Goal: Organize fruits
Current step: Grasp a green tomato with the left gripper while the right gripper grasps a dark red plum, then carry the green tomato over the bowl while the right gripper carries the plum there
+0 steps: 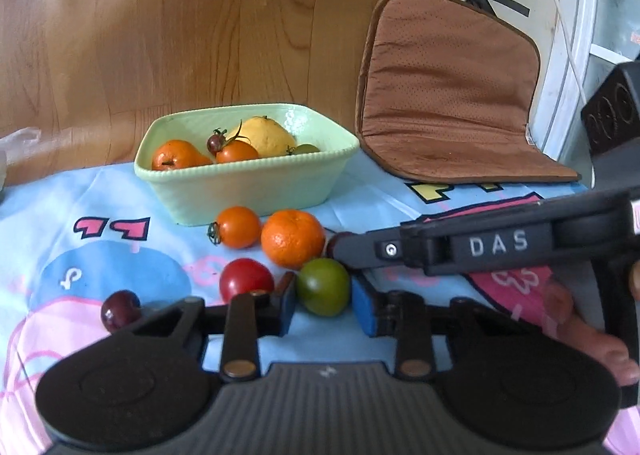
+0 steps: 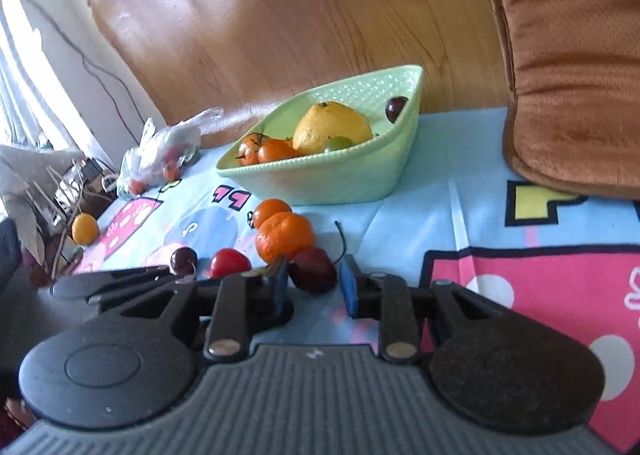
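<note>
Count from my left claw [image 1: 323, 297]: one green tomato [image 1: 323, 287] between its pads, one red tomato [image 1: 246, 279] just left, one mandarin [image 1: 293, 238] and one orange tomato [image 1: 237, 227] just ahead. Two dark cherries loose: one [image 1: 119, 310] at far left, one [image 2: 312, 269] between my right claw's pads. One green bowl [image 1: 248, 185] farther ahead, holding one lemon [image 1: 264, 137]; other contents partly hidden.

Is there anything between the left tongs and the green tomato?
No. The green tomato already sits between the open pads of the left tongs. The mandarin lies just beyond it, toward the green bowl.
</note>
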Demonstrator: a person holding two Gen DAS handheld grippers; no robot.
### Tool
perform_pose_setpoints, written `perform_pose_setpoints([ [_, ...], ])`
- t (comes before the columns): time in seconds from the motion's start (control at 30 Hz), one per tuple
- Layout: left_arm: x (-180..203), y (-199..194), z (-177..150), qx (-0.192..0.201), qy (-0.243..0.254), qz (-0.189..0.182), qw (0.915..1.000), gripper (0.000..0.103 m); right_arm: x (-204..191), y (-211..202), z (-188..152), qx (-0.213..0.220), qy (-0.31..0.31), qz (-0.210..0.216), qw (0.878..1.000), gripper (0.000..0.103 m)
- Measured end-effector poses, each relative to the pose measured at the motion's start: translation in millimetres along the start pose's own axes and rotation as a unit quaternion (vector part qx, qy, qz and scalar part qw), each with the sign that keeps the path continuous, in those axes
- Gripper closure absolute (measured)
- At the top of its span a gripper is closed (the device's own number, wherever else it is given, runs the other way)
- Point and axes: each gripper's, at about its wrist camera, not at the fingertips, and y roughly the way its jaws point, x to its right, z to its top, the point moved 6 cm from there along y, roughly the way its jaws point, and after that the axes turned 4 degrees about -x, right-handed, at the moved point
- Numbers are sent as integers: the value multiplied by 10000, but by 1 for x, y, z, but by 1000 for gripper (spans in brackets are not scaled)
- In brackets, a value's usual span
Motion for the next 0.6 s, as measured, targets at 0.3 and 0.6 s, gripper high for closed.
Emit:
perform_pose_setpoints([
  [0.3, 2, -37, 0, 375, -15, -48, 9993, 74, -32, -39, -1, 977, -790, -400, 9913, 75],
  [0.6, -49, -25, 97, 836, -214, 199, 9961, 74, -20, -44, 64, 1424, -573, -533, 9867, 75],
])
